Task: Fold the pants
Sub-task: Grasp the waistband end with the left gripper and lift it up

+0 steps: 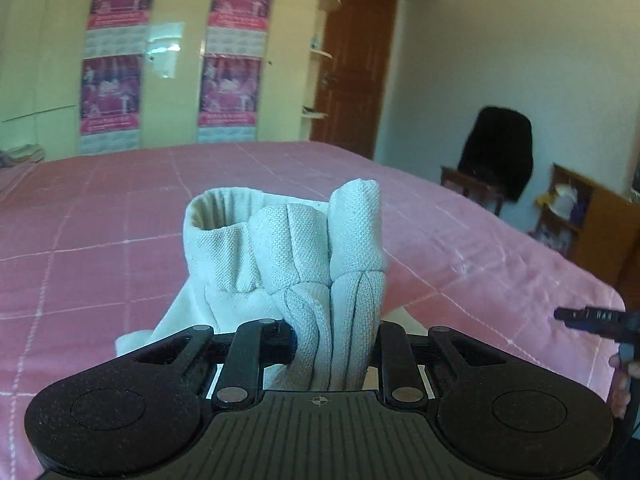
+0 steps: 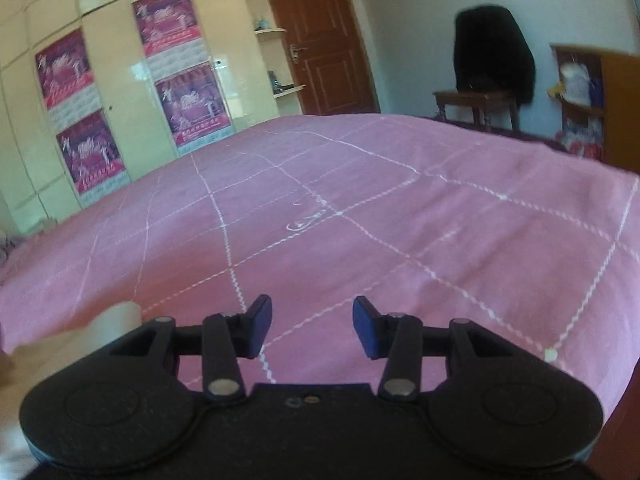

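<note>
White ribbed pants [image 1: 280,248] are bunched up and stand between the fingers of my left gripper [image 1: 334,340], which is shut on them above the pink bedspread [image 1: 100,220]. The elastic waistband opening shows at the top left of the bunch, and more cloth hangs down to the left. In the right wrist view, my right gripper [image 2: 312,326] is open over the pink bedspread [image 2: 360,200] with nothing between its blue pads. A pale patch of the pants [image 2: 116,320] lies at its lower left. The tip of the right gripper [image 1: 588,318] shows at the right edge of the left wrist view.
A cream wardrobe [image 1: 176,100] with pink posters stands behind the bed, next to a brown door [image 1: 352,68]. A chair with a black garment [image 1: 500,152] and a wooden shelf unit [image 1: 580,216] stand past the bed's right edge.
</note>
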The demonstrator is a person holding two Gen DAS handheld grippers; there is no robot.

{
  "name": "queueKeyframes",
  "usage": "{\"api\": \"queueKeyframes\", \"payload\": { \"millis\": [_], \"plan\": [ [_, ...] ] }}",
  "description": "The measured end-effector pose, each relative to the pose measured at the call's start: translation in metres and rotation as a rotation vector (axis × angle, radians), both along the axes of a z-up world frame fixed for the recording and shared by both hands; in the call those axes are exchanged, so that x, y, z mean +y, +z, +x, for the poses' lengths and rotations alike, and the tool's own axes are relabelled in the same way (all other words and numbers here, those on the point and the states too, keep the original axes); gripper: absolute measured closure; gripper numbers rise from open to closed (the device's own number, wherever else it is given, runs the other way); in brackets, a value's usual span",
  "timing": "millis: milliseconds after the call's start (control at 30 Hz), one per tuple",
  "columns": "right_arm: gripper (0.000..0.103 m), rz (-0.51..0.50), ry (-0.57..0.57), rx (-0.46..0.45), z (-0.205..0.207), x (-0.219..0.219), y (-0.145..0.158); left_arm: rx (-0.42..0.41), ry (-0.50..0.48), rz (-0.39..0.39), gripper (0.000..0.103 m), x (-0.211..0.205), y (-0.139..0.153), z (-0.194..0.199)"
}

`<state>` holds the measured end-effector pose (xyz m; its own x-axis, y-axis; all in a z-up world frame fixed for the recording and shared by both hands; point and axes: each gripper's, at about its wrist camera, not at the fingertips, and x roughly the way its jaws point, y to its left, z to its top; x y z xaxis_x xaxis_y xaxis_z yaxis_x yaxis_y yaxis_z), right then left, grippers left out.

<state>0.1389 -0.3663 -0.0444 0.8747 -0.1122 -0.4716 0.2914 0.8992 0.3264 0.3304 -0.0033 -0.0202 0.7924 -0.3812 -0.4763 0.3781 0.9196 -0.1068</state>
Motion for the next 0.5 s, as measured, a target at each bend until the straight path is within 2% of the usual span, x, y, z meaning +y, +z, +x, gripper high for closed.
{"api": "queueKeyframes", "payload": {
  "millis": [33,133,167,267,333,367,400,433,500],
  "plan": [
    [0.056,0.06,-0.013,-0.021,-0.002,-0.012,-0.002,0.013,-0.029,0.032,0.083,-0.018,-0.001,0.002],
    [0.054,0.134,-0.044,-0.035,-0.002,-0.028,-0.008,0.034,-0.116,0.143,0.083,-0.068,-0.004,-0.004],
    [0.054,0.159,-0.043,-0.037,-0.001,-0.031,-0.01,0.046,-0.143,0.166,0.083,-0.085,-0.008,-0.018],
    [0.054,0.208,-0.042,-0.042,0.001,-0.038,-0.016,0.093,-0.182,0.264,0.082,-0.121,-0.021,-0.029],
    [0.054,0.228,-0.041,-0.045,0.0,-0.04,-0.018,0.155,-0.213,0.331,0.08,-0.137,-0.036,-0.032],
    [0.054,0.236,-0.039,-0.045,0.001,-0.041,-0.019,0.163,-0.237,0.375,0.075,-0.148,-0.041,-0.037],
    [0.054,0.243,-0.038,-0.044,0.002,-0.041,-0.02,0.15,-0.277,0.389,0.054,-0.155,-0.043,-0.045],
    [0.054,0.25,-0.037,-0.042,0.0,-0.041,-0.02,0.137,-0.314,0.353,0.036,-0.156,-0.041,-0.052],
    [0.054,0.26,-0.04,-0.036,0.001,-0.041,-0.021,0.138,-0.312,0.19,0.033,-0.138,-0.033,-0.058]
  ]
}}
